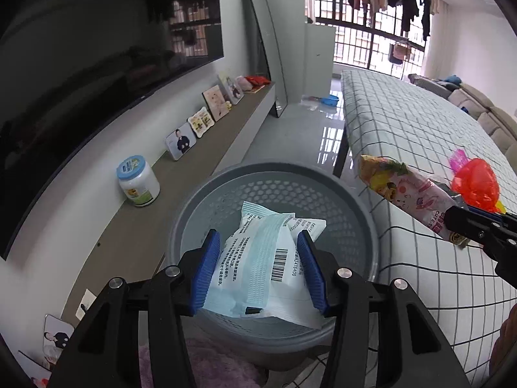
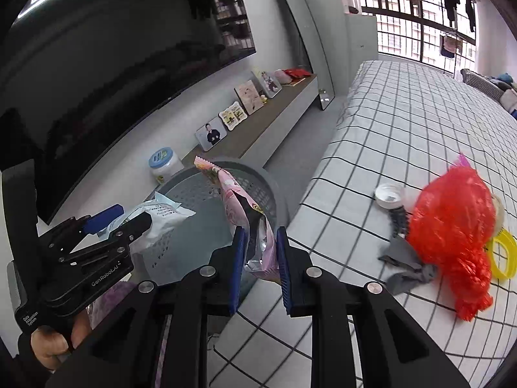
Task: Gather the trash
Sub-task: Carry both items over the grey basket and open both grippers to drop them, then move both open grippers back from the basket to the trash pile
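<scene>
My left tongs (image 1: 258, 268) grip a white packet (image 1: 258, 258) over the grey bin (image 1: 352, 194); my right tongs (image 1: 465, 226) hold a pink wrapper (image 1: 410, 194) above the checked counter (image 1: 404, 123).

White walls, glossy pale floor (image 1: 323, 126); dark television (image 1: 97, 64) at ten o'clock above a long low console (image 1: 200, 168), leaning mirror (image 1: 263, 48) at twelve, barred daylit window (image 1: 365, 32) and beige sofa (image 1: 488, 113) toward two.

Two black grippers with blue pads (image 2: 260, 260), one grey perforated plastic bin (image 1: 355, 200) at centre, two wrappers, four framed pictures on the left ledge.
</scene>
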A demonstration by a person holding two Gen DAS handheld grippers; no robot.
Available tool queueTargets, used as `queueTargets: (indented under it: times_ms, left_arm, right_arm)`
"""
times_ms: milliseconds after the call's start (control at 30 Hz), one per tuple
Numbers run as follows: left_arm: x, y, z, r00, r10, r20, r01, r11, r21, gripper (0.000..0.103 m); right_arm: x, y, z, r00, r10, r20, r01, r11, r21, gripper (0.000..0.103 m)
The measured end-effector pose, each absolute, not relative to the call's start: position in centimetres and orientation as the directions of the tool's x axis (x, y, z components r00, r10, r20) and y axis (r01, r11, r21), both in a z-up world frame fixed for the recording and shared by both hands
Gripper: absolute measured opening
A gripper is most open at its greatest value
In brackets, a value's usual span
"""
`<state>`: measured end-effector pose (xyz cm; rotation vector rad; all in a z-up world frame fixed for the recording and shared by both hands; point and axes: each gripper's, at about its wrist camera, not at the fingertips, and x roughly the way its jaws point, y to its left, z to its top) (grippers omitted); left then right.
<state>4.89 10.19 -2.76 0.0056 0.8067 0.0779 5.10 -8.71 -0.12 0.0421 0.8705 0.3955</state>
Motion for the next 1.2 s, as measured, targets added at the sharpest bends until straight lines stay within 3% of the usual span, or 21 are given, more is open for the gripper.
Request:
queueTargets:
  times_ms: [467,533,600,667,1200]
  left_arm:
    - [7.2,13.1,-6.2,0.625,0.133,-0.769,-0.140,0.988,0.058,0.051]
    - [7.1,13.3,-6.3,0.622,0.141,-0.770,-0.149,0.987,0.060,0.055]
    - [6.8,13.5,-6.1,0.626,0.149,-0.766,-0.160,0.985,0.061,0.070]
    - [6.7,13.8,-6.1,0.629,0.155,-0.762,-0.170,0.984,0.060,0.073]
    - [5.8,14.2,-5.2,0.634,0.182,-0.752,-0.205,0.977,0.064,0.077]
  right_arm:
    - [8.5,-3.5,-4.4,0.471,0.348,-0.811,-0.381,0.909,0.168,0.021]
    - [8.6,-3.5,-4.5,0.477,0.346,-0.808,-0.378,0.911,0.166,0.030]
    - [8.5,-3.6,-4.4,0.485,0.349,-0.802,-0.375,0.911,0.171,0.044]
    - [8.4,-3.8,-4.4,0.494,0.349,-0.796,-0.371,0.913,0.170,0.048]
    - [7.4,-4.2,-4.2,0.505,0.345,-0.791,-0.369,0.915,0.163,0.048]
